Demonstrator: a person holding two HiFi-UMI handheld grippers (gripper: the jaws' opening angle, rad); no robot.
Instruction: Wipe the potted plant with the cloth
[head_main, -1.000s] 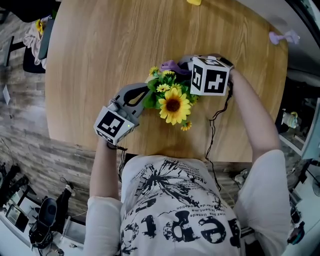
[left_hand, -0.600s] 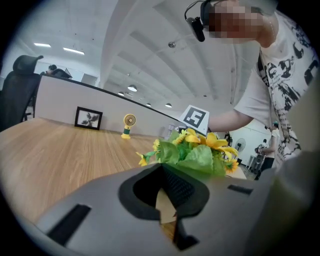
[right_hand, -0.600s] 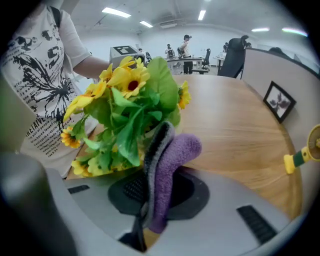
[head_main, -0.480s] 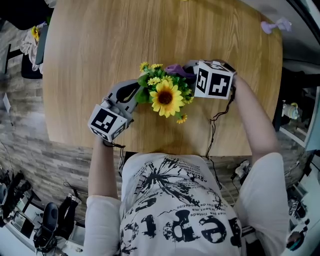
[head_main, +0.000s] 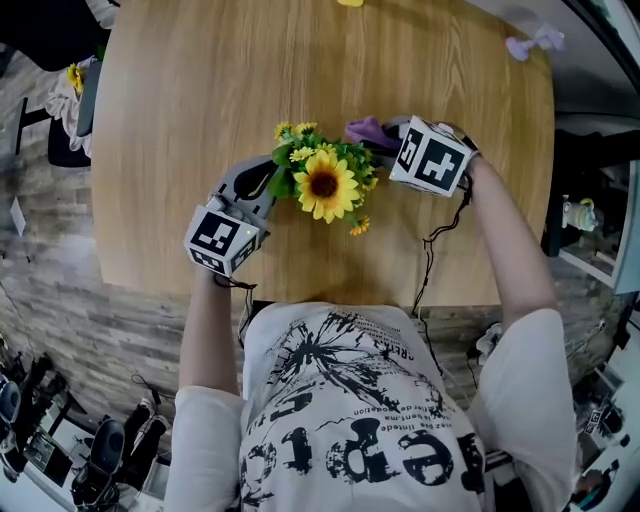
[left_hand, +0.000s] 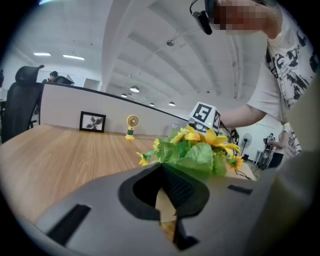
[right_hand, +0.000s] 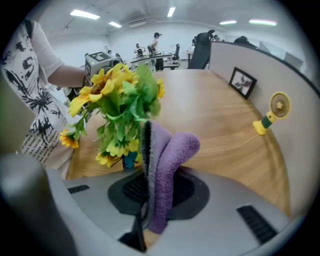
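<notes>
The potted plant (head_main: 322, 182), a bunch of yellow flowers and green leaves with one large sunflower on top, stands mid-table; its blooms hide the pot from above. My left gripper (head_main: 278, 176) comes in from the left, shut on a green leaf (left_hand: 199, 156) at its tips. My right gripper (head_main: 388, 132) is at the plant's far right side, pointing steeply down. It is shut on a folded purple cloth (right_hand: 170, 155), whose free end (head_main: 366, 130) rests against the leaves (right_hand: 131, 107). The right gripper's jaws (right_hand: 147, 145) pinch the cloth's edge.
The round wooden table (head_main: 180, 120) has its front edge close to my body. A small yellow fan (right_hand: 272, 114) and a framed picture (right_hand: 243, 82) stand at the back. A purple object (head_main: 530, 42) lies at the far right rim. A cable (head_main: 430, 245) trails from the right gripper.
My right gripper has rolled and slid to the right along the plant's far side, carrying the cloth with it. The left gripper keeps its place at the plant. The view has shifted slightly.
</notes>
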